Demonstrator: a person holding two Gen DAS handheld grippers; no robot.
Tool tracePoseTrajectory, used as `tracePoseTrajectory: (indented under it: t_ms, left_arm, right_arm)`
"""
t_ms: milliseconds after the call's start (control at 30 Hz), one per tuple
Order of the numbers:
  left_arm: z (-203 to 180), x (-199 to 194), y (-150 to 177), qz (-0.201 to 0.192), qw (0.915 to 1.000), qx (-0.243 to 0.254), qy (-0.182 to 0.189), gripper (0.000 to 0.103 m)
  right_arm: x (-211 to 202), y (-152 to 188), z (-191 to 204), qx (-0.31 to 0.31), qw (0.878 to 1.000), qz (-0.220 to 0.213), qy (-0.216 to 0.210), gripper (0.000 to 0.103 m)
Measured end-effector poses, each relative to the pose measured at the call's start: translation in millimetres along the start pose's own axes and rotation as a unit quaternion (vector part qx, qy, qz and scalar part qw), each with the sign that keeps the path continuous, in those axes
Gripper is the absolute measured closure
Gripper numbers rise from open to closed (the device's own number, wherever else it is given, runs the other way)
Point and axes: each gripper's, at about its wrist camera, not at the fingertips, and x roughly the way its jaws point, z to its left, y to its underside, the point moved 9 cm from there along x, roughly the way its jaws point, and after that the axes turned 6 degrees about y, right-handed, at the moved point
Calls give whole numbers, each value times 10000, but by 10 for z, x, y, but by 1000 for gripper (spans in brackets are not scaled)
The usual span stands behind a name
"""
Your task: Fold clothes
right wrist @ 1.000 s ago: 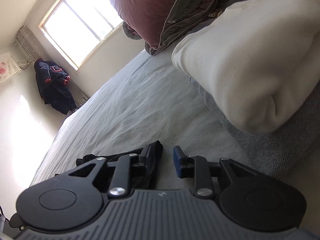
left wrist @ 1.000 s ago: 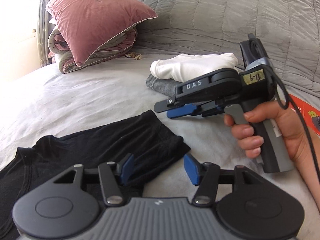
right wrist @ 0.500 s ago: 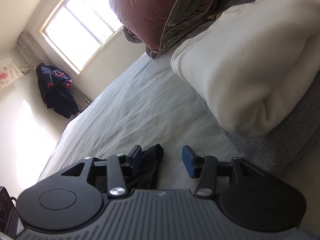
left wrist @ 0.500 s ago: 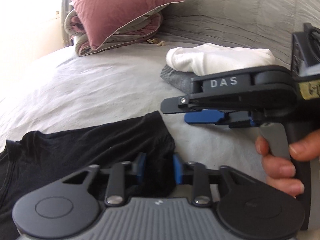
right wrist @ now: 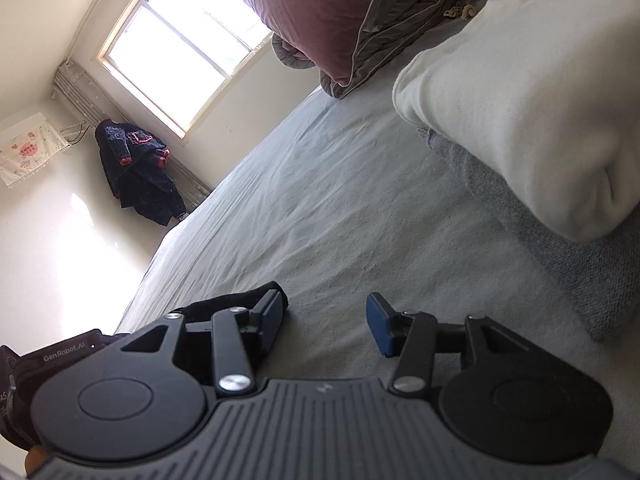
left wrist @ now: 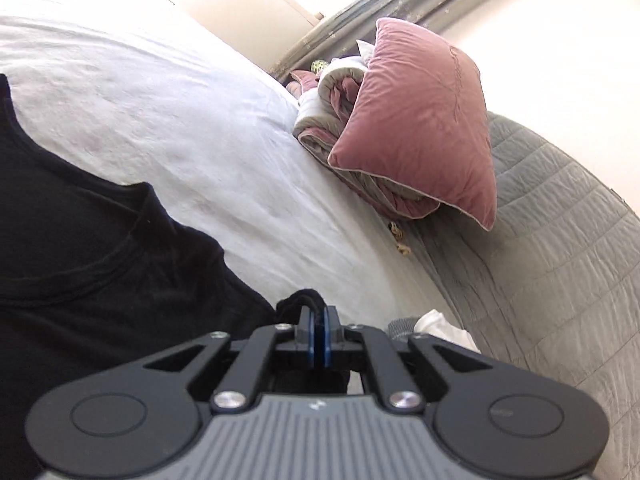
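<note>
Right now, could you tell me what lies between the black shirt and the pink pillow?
In the left wrist view, only bare pale bedsheet lies between the black shirt and the pink pillow, which leans on a folded quilt.

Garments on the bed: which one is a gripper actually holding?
The black shirt: the left gripper pinches its edge. The white and grey folded garments lie stacked, untouched.

Matt black knit shirt (left wrist: 100,248), velvety pink pillow (left wrist: 420,120), quilted grey cover (left wrist: 560,240), wrinkled cloth bed (right wrist: 320,200) sheet, ribbed plastic left hand-held gripper (left wrist: 319,336).
</note>
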Motion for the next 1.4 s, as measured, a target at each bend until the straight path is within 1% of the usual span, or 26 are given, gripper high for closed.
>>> tracePoseTrajectory:
  t_ms: [100, 167, 267, 400, 433, 500, 567, 667, 700, 767, 800, 867, 900, 933, 967, 1000, 1033, 1067, 1100, 1133, 1233, 1300, 1367, 1400]
  left_arm:
    - [170, -169, -104, -305, 9995, -82, 35, 99]
    - [279, -315, -117, -630, 9980, 26, 79, 99]
    - [365, -479, -125, -1128, 9928, 274, 299, 99]
    - [395, -507, -228, -1464, 9878, 363, 374, 98]
    - [396, -519, -253, -1524, 9868, 417, 361, 98]
    - [431, -540, -271, -1545, 9867, 348, 374, 98]
    - [445, -587, -322, -1589, 9861, 232, 434, 98]
    - [450, -677, -423, -1667, 9845, 45, 538, 97]
    - [447, -703, -456, -1681, 9844, 39, 507, 95]
    - [442, -757, -523, -1710, 9843, 28, 445, 93]
    - [439, -783, -556, -1724, 9841, 22, 414, 91]
    - [433, -837, -623, -1753, 9839, 10, 352, 82]
    - [431, -864, -657, -1767, 9837, 4, 322, 74]
    - [446, -875, -689, -1715, 9850, 32, 205, 66]
    - [500, -845, -715, -1511, 9884, 126, -76, 63]
    - [570, -783, -723, -1255, 9913, 218, -347, 60]
    - [661, -700, -716, -945, 9929, 323, -650, 59]
    - [756, -623, -700, -643, 9927, 410, -932, 57]
    - [863, -551, -662, -381, 9916, 429, -1156, 57]
    - [957, -495, -622, -205, 9911, 380, -1262, 57]
    - [1077, -397, -523, 8, 9940, 257, -1061, 58]
    - [1044, -384, -472, 8, 9943, 438, -969, 58]
    - [976, -365, -432, -6, 9933, 696, -922, 69]
    - [942, -361, -419, -27, 9926, 809, -903, 86]
  right_arm:
    - [66, 59, 118, -250, 9996, 137, 20, 52]
    - [100, 87, 169, -375, 9991, 188, 58, 52]
    - [127, 125, 233, -534, 9983, 228, 87, 52]
    - [141, 196, 347, -739, 9969, 234, 127, 51]
    - [144, 212, 413, -854, 9960, 237, 125, 51]
    - [151, 241, 549, -1092, 9937, 237, 120, 51]
    - [182, 234, 766, -1269, 9918, 176, 43, 52]
    - [352, 165, 1059, -1352, 9900, 377, -132, 52]
    - [419, 154, 1135, -1411, 9890, 440, -98, 52]
    - [579, 158, 1212, -1514, 9868, 539, 192, 52]
    - [651, 168, 1217, -1553, 9861, 484, 336, 52]
    - [747, 208, 1157, -1388, 9888, 379, 399, 52]
    - [783, 234, 1090, -1189, 9917, 292, 382, 52]
    - [827, 259, 1030, -1065, 9934, 275, 336, 52]
    - [873, 284, 971, -950, 9947, 266, 288, 52]
    - [930, 300, 916, -874, 9947, 403, 366, 55]
    - [934, 277, 908, -870, 9951, 351, 316, 60]
    - [932, 250, 904, -873, 9955, 277, 251, 60]
    - [929, 223, 900, -876, 9958, 202, 185, 60]
    - [933, 216, 878, -855, 9960, 190, 167, 60]
    - [939, 206, 822, -754, 9970, 168, 92, 61]
    - [933, 213, 820, -707, 9974, 133, 16, 61]
    - [944, 234, 838, -773, 9970, 81, 5, 62]
    - [951, 248, 856, -824, 9966, 57, 9, 63]
